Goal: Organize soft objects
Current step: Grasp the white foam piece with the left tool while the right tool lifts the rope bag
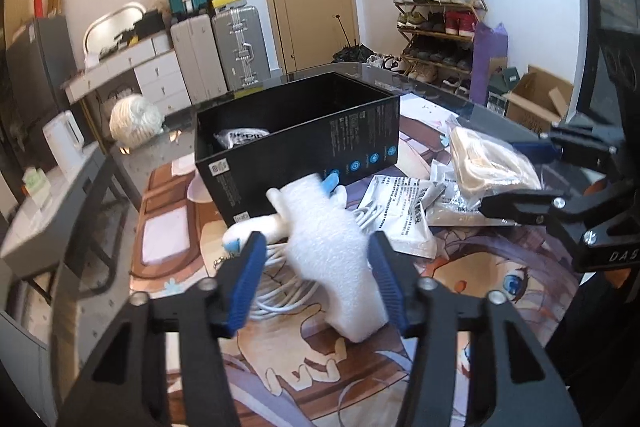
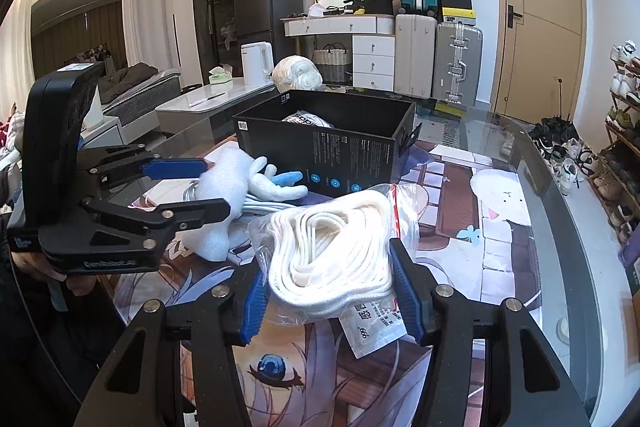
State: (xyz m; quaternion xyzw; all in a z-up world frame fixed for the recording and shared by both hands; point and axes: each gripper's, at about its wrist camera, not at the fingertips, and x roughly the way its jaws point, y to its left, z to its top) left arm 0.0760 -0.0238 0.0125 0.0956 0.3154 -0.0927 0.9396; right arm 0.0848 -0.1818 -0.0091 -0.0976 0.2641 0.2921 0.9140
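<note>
A white foam piece (image 1: pixel 332 259) (image 2: pixel 222 187) stands between the blue pads of my left gripper (image 1: pixel 318 251) (image 2: pixel 216 186). The right-hand pad touches it; a gap with white cable (image 1: pixel 280 291) shows at the other pad, so this gripper is open. A white plush toy with blue tips (image 1: pixel 260 227) (image 2: pixel 276 183) lies against the foam, in front of the open black box (image 1: pixel 304 143) (image 2: pixel 352 147), which holds a white printed packet (image 1: pixel 240 137) (image 2: pixel 308 121). My right gripper (image 2: pixel 332 297) (image 1: pixel 500 175) is shut on a clear bag of white rope (image 2: pixel 332 247) (image 1: pixel 492 167).
Printed white pouches (image 1: pixel 400 211) (image 2: pixel 372 327) lie on the picture mat (image 2: pixel 460 227) under the glass table top. A white bundle (image 1: pixel 134 123) (image 2: pixel 298 73) sits at the far edge. The table's curved rim (image 2: pixel 560 187) runs along the right. A hand (image 2: pixel 80 283) holds the left gripper.
</note>
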